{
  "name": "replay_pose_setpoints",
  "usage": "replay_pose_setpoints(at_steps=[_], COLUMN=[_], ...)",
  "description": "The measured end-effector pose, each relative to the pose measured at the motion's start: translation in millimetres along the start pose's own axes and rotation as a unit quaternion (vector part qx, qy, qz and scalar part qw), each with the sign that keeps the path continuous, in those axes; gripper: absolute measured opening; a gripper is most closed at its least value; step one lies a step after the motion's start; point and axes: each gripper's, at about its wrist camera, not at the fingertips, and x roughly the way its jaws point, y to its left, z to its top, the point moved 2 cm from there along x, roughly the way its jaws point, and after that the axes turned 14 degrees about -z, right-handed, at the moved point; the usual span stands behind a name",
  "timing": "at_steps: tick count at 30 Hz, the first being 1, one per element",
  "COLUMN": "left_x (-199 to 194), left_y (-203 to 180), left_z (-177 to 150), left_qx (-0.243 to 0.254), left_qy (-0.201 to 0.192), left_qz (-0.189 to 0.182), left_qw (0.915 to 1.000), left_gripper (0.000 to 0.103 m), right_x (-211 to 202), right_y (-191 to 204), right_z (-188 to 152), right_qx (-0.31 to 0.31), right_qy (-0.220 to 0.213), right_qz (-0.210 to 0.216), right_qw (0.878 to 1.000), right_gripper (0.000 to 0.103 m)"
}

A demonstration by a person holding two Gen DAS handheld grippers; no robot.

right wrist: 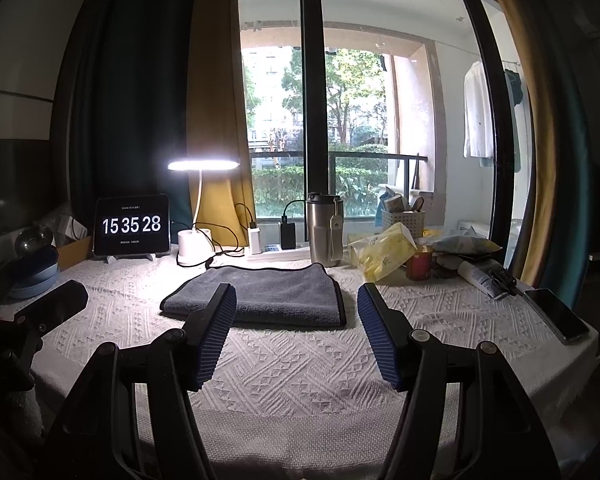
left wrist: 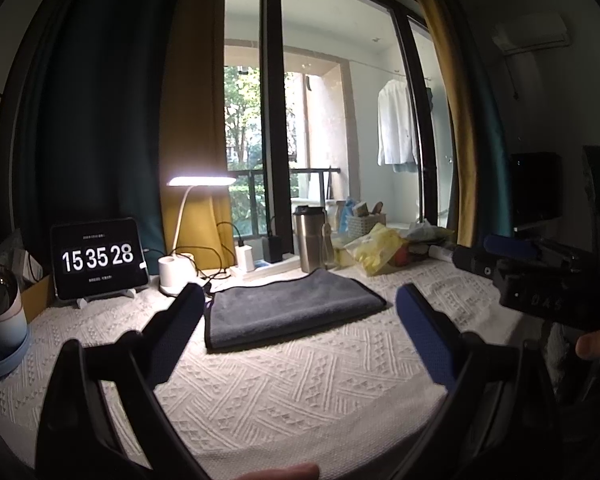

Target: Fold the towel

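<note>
Towel, grey plush with dark edging (left wrist: 292, 306), lies folded flat on the white textured tablecloth (left wrist: 300, 392) in the left wrist view, beyond the left gripper (left wrist: 300, 300), whose blue-padded fingers stand wide apart and empty. Right wrist view: same towel (right wrist: 260, 296) just ahead of the right gripper (right wrist: 296, 300), spread wide, holding nothing; steel tumbler (right wrist: 325, 229) and lit white desk lamp (right wrist: 202, 166) stand behind.
</note>
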Motion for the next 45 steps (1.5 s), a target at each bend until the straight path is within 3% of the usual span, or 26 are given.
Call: replay_pose_setpoints(at_steps=[45], left_x=[-0.5], left_y=[-1.7], left_z=[1.0], left_qx=[0.0], left_qy=[-0.004], left_qz=[0.001], left_qw=[1.0], left_gripper=[0.097], right_x=[1.6], right_y=[7.5], right_z=[-3.6], right_qx=[-0.003], right_qy=[0.005], right_qz=[0.002], right_qw=[1.0], right_gripper=[0.066])
